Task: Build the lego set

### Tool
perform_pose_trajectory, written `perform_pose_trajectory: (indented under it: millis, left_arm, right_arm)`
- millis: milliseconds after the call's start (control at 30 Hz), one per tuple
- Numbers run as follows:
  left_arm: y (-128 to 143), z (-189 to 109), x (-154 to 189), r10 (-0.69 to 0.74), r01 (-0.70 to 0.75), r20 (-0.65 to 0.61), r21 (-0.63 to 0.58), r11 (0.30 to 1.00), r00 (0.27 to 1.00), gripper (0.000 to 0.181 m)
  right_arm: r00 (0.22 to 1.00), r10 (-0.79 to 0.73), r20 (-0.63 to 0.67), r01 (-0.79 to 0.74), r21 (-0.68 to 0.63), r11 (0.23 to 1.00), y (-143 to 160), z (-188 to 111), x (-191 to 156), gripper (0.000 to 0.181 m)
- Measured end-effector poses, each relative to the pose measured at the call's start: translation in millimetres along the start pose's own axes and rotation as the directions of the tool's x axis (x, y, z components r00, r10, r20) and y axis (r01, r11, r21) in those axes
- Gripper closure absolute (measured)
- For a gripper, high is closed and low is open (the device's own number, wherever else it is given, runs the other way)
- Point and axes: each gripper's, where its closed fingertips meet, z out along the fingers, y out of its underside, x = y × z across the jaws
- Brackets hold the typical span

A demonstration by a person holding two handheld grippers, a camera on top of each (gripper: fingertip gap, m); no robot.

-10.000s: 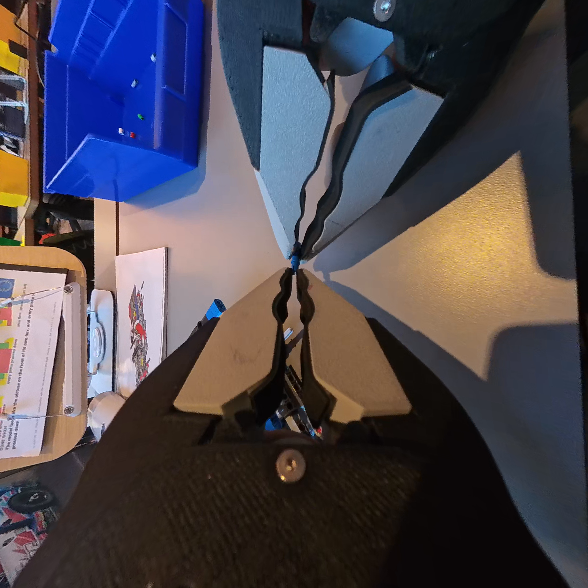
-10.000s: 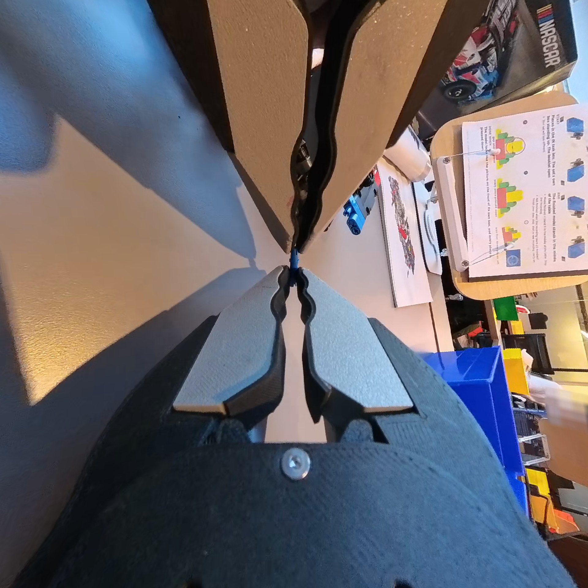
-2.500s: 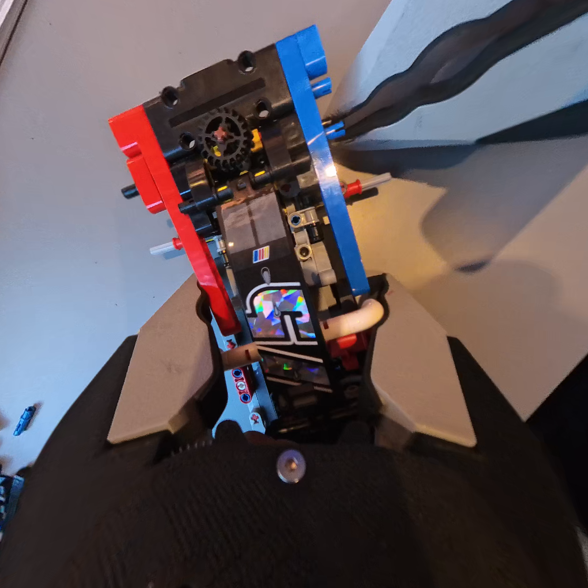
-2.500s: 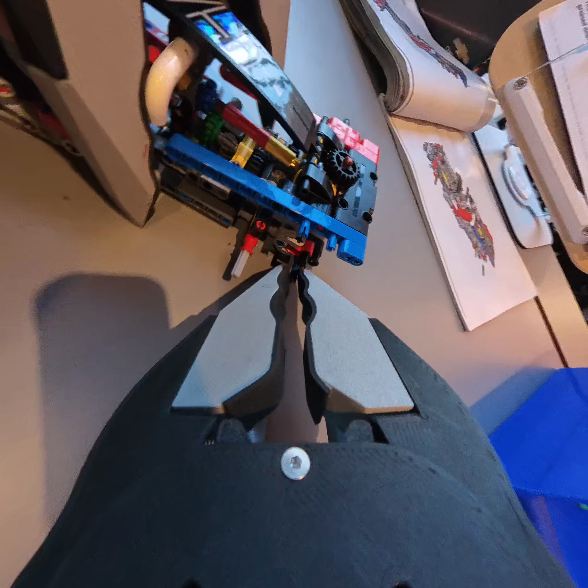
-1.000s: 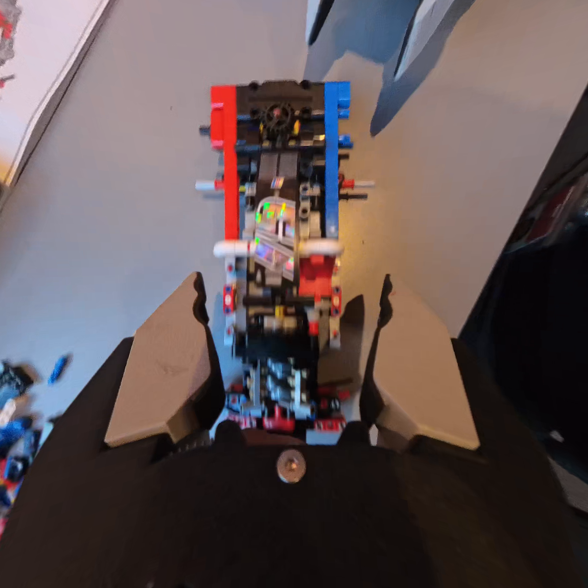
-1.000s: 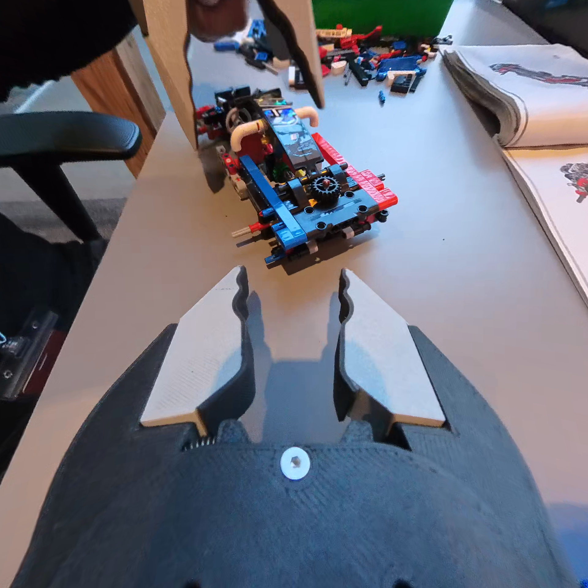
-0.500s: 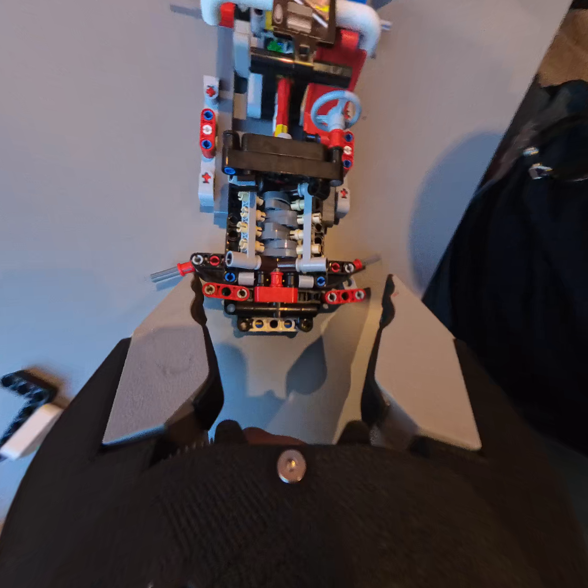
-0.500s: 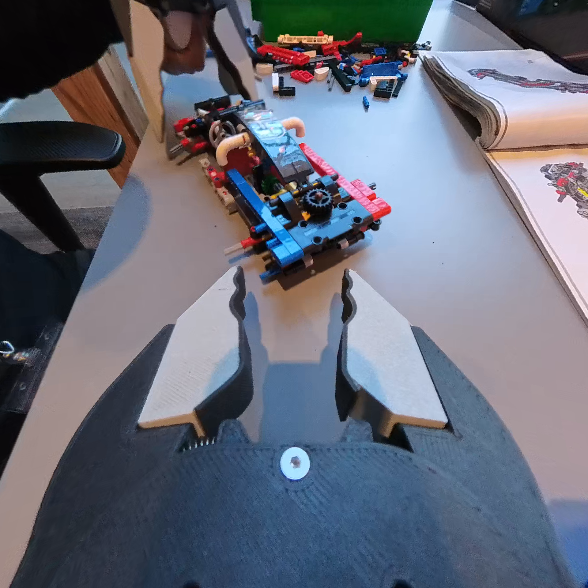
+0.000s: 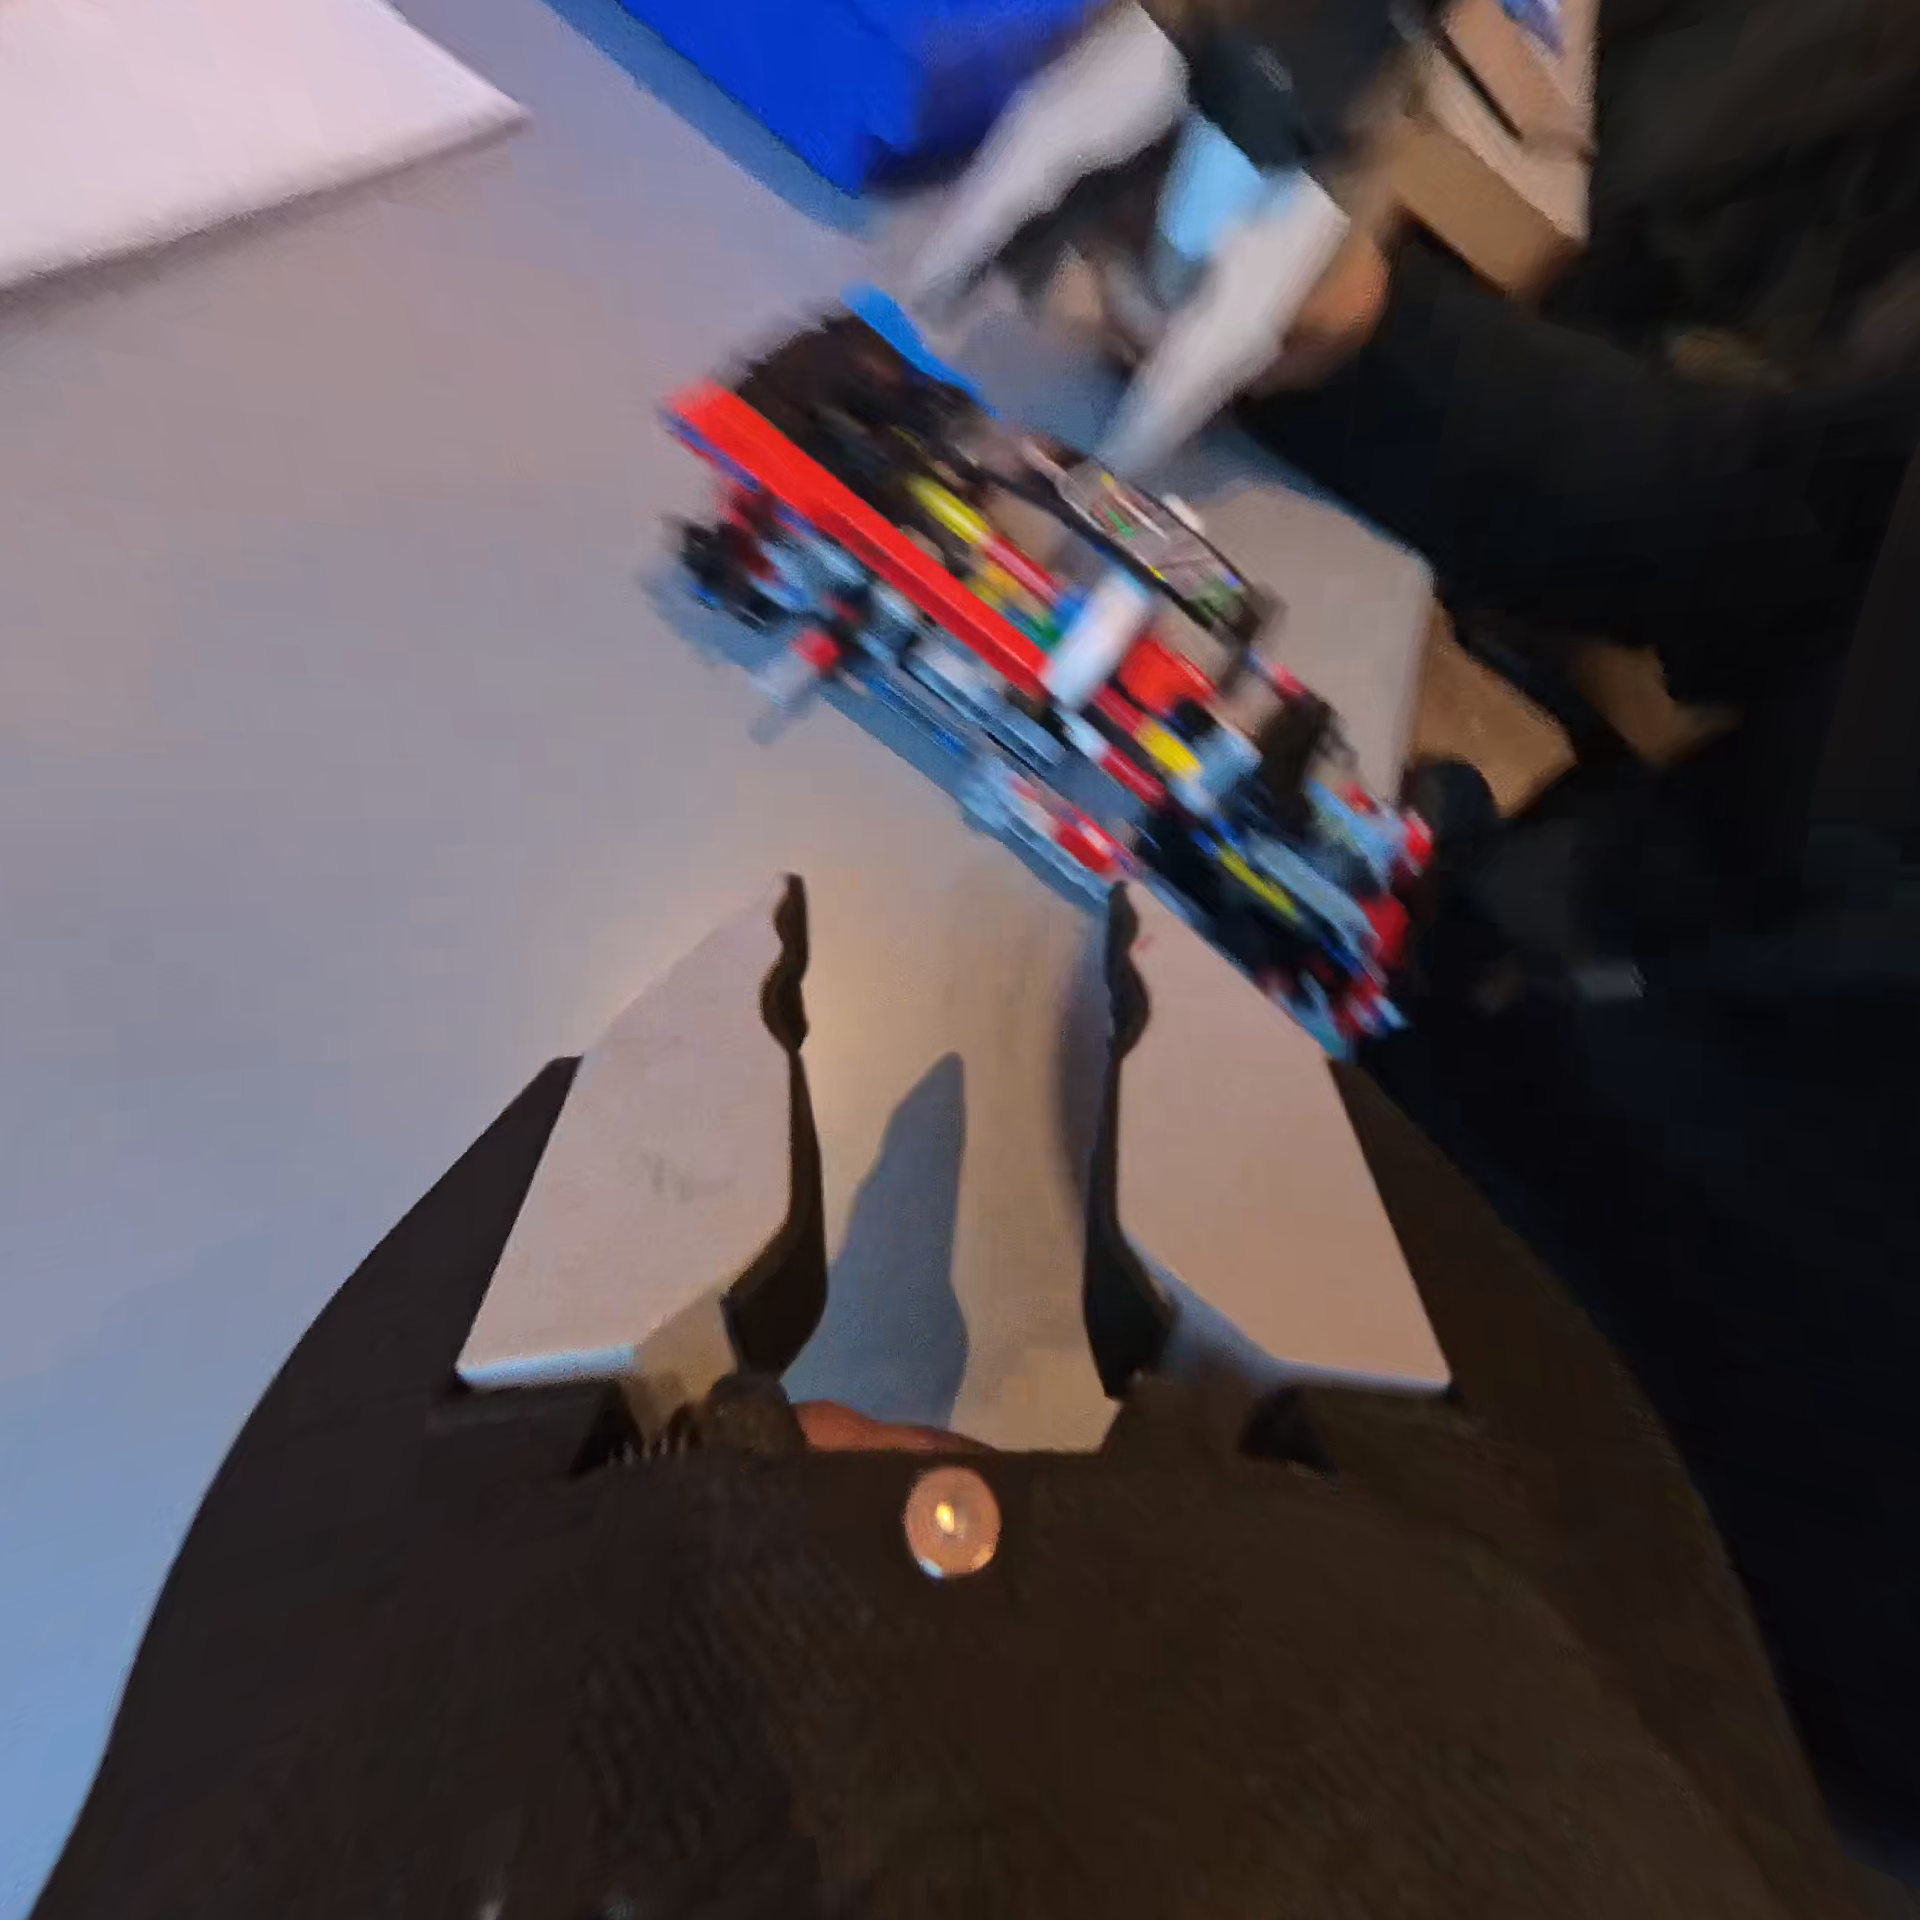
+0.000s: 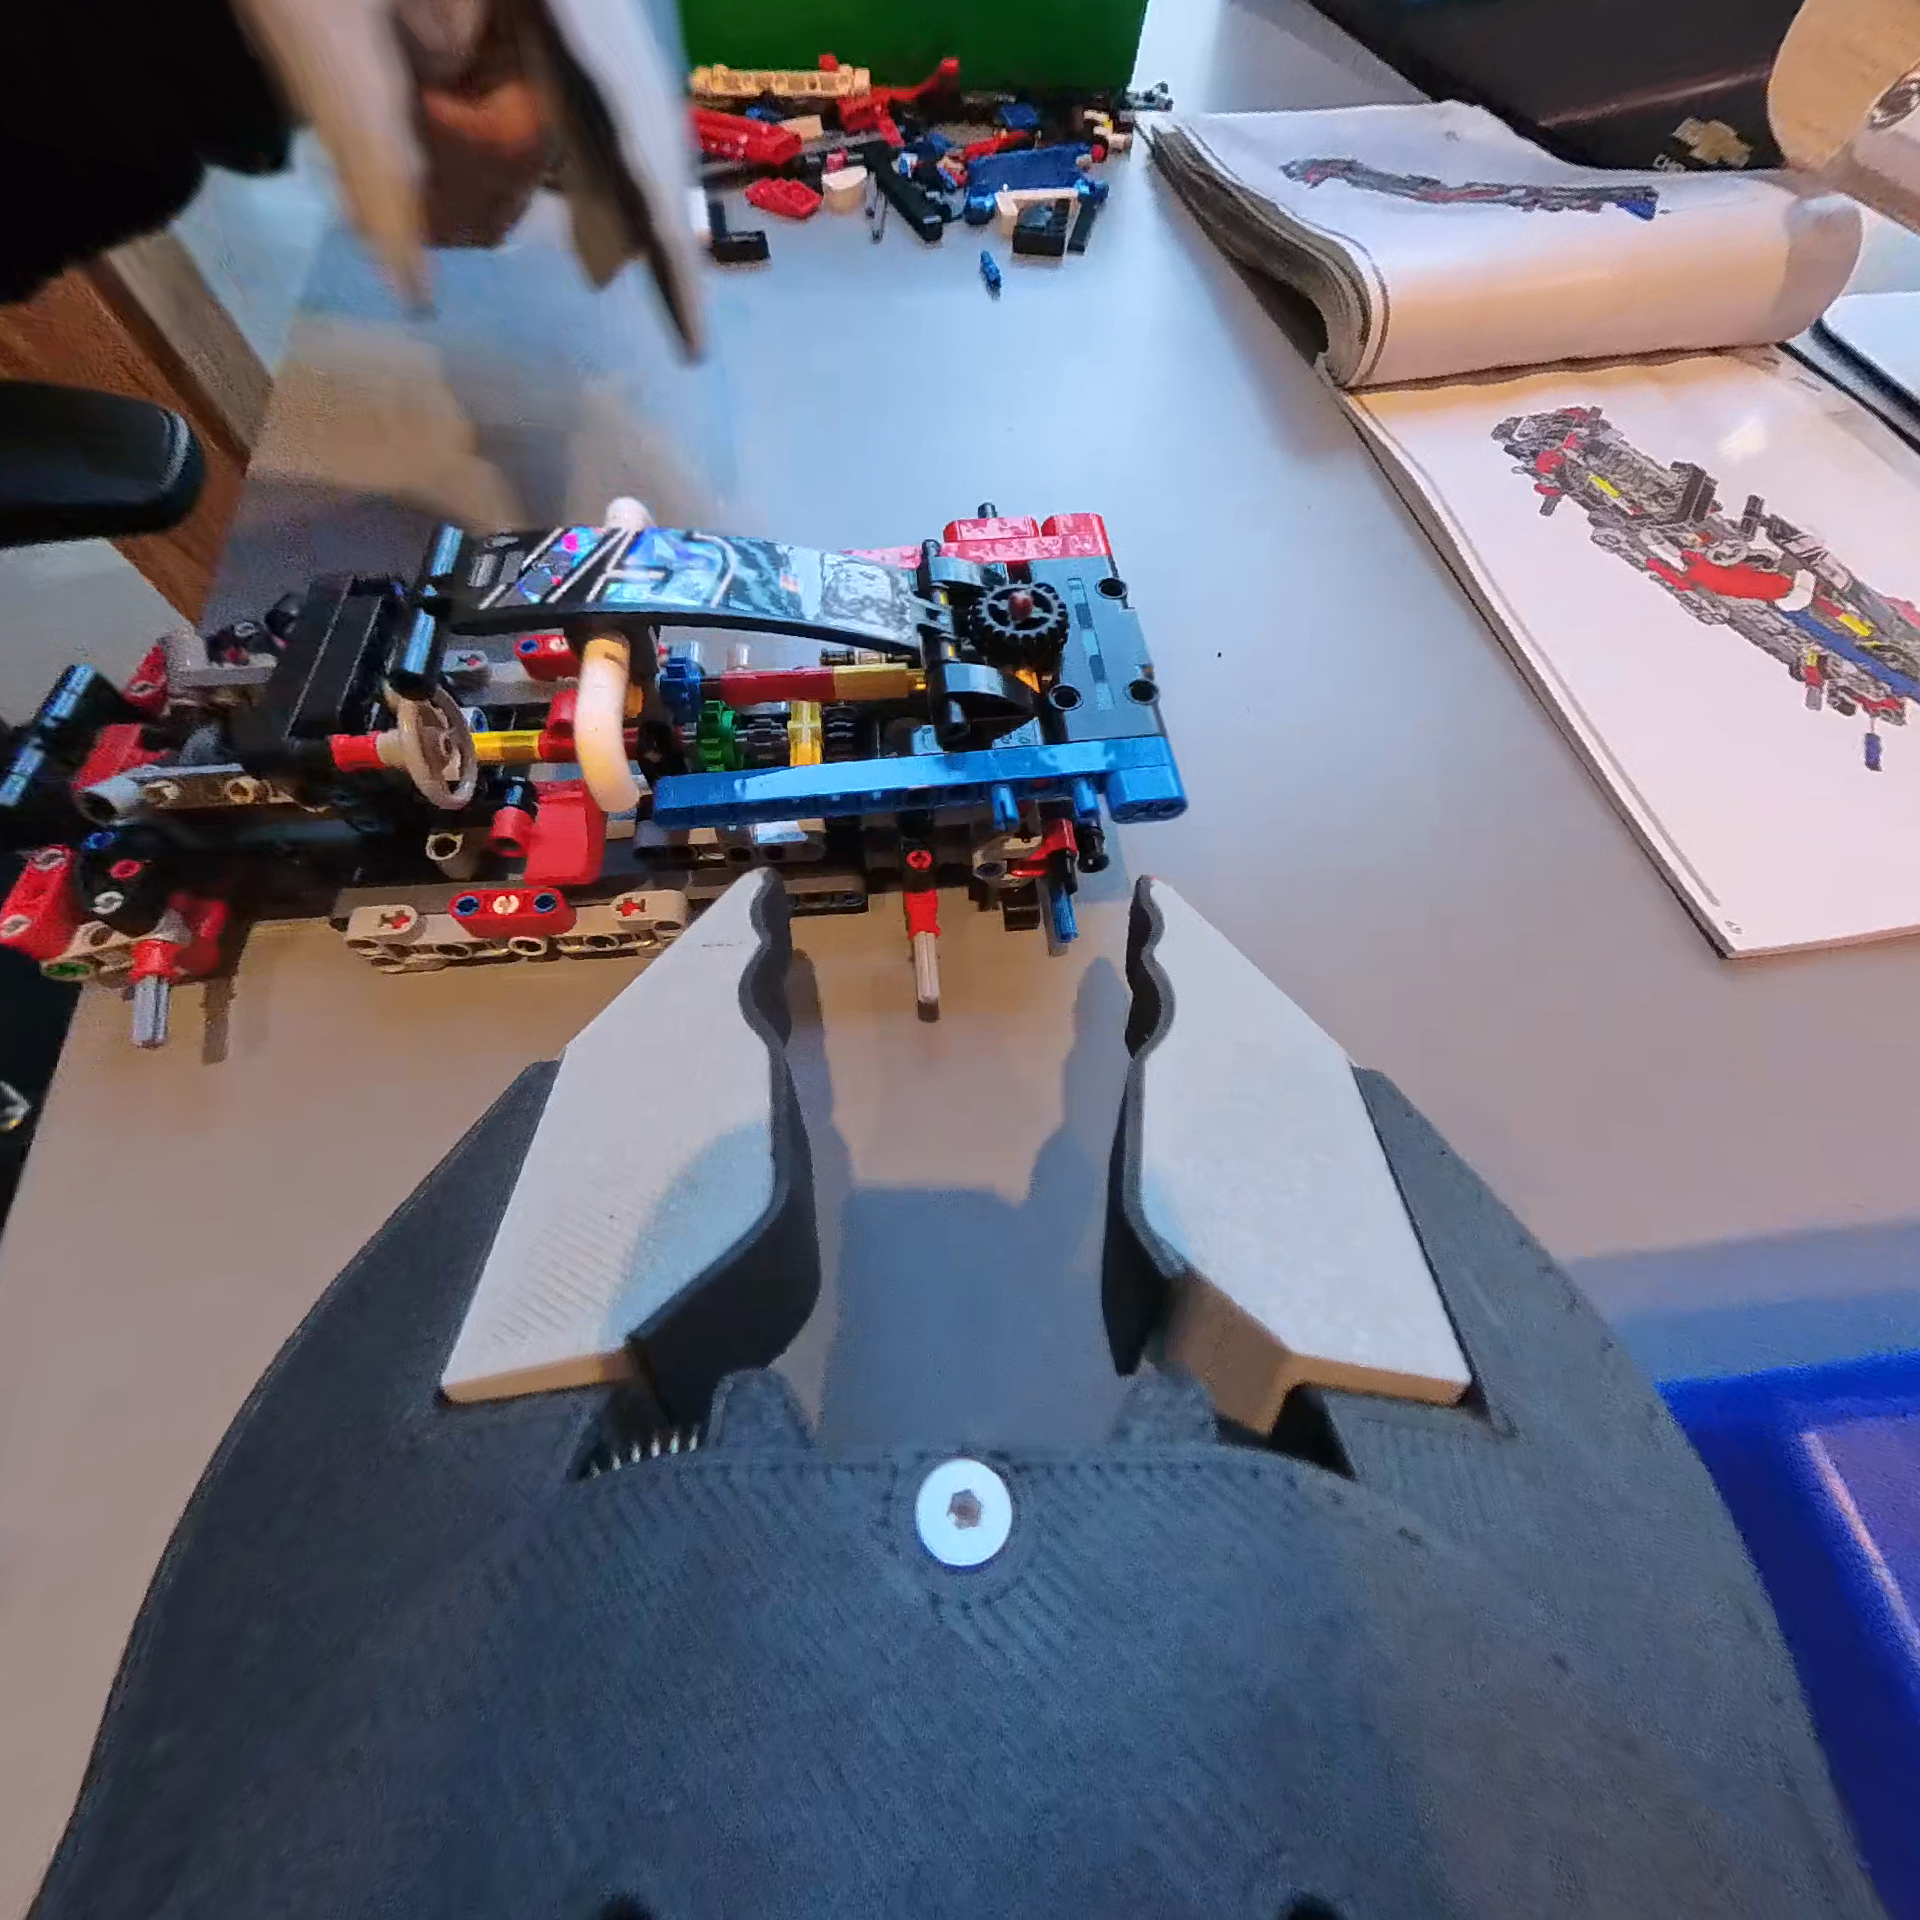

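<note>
Lego car chassis [image 10: 665, 727], a long studded frame of glossy beams, pins and gears, lies flat on the smooth grey table [image 10: 1351, 1091] just ahead of the right gripper [image 10: 951, 904]. Its flat grey wavy-edged fingers [image 10: 644, 1122] stand wide apart, holding nothing; the left gripper [image 9: 951, 914] is likewise spread and empty, the blurred chassis ahead to its right

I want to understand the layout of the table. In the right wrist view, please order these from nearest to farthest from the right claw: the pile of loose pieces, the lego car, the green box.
1. The lego car is nearest, lying crosswise just ahead of the right claw.
2. The pile of loose pieces is farther back, near the table's far end.
3. The green box is farthest, directly behind the pile.
</note>
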Motion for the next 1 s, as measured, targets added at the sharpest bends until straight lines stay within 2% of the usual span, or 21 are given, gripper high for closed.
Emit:
perform_pose_trajectory:
  millis: [100, 167, 233, 300, 433, 533, 767, 867, 1000]
  left_arm:
    - [-31, 26, -38, -0.038, 0.037, 0.038, 0.031, 0.999, 0.999, 0.13]
    - [-32, 46, -60, 0.04, -0.037, 0.097, -0.036, 0.999, 0.994, 0.131]
    - [-28, 63, -70, 0.13, -0.12, 0.1, -0.101, 0.988, 0.986, 0.131]
    - [-26, 77, -70, 0.177, -0.168, 0.065, -0.133, 0.977, 0.982, 0.13]
    - [-34, 91, -50, 0.282, -0.285, -0.041, -0.098, 0.954, 0.959, 0.125]
    - [-38, 101, -49, 0.302, -0.306, -0.049, -0.103, 0.947, 0.952, 0.125]
    - [-38, 97, -52, 0.254, -0.258, -0.057, -0.085, 0.962, 0.965, 0.124]
    - [-28, 82, -56, 0.204, -0.205, -0.031, -0.088, 0.975, 0.979, 0.121]
    - [-15, 49, -59, 0.125, -0.123, 0.071, -0.027, 0.992, 0.99, 0.12]
  right_arm:
    - [1.0, 0.005, 0.03, -0.004, -0.023, 1.0, 2, 4, 5, 0.12]
    - [0.998, 0.004, 0.06, -0.002, -0.037, 0.999, 3, 7, 9, 0.125]
    - [0.996, -0.006, 0.086, 0.012, -0.069, 0.998, 6, 11, 11, 0.125]
    - [0.994, -0.019, 0.105, 0.029, -0.09, 0.996, 9, 15, 12, 0.124]
    - [0.993, -0.017, 0.116, 0.023, -0.051, 0.998, -2, 21, 16, 0.128]
    - [0.99, -0.009, 0.141, 0.019, -0.069, 0.997, -2, 27, 17, 0.128]
    - [0.991, -0.021, 0.134, 0.033, -0.089, 0.995, 2, 27, 20, 0.124]
    - [0.995, -0.016, 0.094, 0.025, -0.093, 0.995, 8, 16, 25, 0.125]
    - [0.997, 0.046, 0.058, -0.047, 0.022, 0.999, -1, -9, 20, 0.127]
